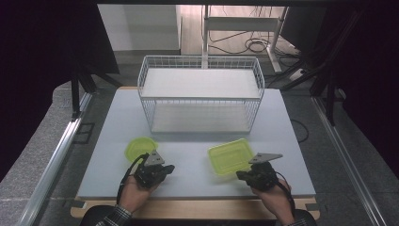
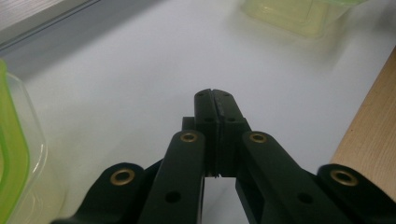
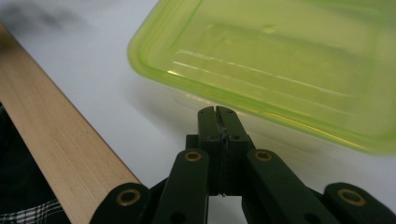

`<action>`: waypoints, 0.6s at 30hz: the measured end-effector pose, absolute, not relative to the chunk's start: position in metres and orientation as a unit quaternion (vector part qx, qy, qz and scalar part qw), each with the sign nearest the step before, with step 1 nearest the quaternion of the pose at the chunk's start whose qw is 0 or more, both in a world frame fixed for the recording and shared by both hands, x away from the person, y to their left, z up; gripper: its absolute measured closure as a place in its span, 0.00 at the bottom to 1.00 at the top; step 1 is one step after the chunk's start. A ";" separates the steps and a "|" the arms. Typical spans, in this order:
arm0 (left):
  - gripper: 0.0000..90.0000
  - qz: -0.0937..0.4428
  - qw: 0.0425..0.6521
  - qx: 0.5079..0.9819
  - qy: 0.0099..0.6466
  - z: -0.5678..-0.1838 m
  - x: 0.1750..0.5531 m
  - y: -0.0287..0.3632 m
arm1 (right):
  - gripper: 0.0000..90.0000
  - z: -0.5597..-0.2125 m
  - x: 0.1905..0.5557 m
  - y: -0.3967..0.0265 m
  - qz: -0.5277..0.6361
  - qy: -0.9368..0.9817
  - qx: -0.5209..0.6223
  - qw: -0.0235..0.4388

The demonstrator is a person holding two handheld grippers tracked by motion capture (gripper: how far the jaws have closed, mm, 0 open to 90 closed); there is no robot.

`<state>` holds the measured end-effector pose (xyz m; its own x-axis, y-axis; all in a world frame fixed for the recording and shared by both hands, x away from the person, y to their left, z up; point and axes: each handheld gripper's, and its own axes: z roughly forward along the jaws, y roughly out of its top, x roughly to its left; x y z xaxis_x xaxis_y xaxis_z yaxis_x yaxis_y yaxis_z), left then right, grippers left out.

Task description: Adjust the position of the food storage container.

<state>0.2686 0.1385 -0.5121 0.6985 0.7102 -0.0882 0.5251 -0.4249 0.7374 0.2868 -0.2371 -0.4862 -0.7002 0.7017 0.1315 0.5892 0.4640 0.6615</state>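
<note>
Both grippers are held low at the near edge of the surface [image 1: 197,179], jaws closed on nothing: left gripper [image 1: 165,168] beside the round tub [image 1: 139,147], right gripper [image 1: 241,174] just short of the rectangular tub [image 1: 230,156].

— What do we log ahead of the left tongs [image 1: 170,167] and right tongs [image 1: 240,175]?
— A white wire rack [image 1: 200,94], well beyond both, on the grey table [image 1: 117,136]. We note a wooden edge [image 3: 51,154] just behind them.

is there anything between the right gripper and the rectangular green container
Nothing visible. The right gripper, jaws shut, points straight at the rectangular green container, with only bare white table between them.
</note>
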 end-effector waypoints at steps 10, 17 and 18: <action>1.00 0.121 0.385 0.837 0.369 -0.513 0.268 0.138 | 0.98 -0.474 0.343 -0.285 0.337 0.810 0.460 0.138; 1.00 0.124 0.381 0.836 0.375 -0.513 0.266 0.143 | 0.99 -0.489 0.359 -0.270 0.337 0.815 0.460 0.102; 1.00 0.125 0.381 0.836 0.375 -0.513 0.266 0.144 | 0.99 -0.489 0.357 -0.266 0.338 0.818 0.454 0.104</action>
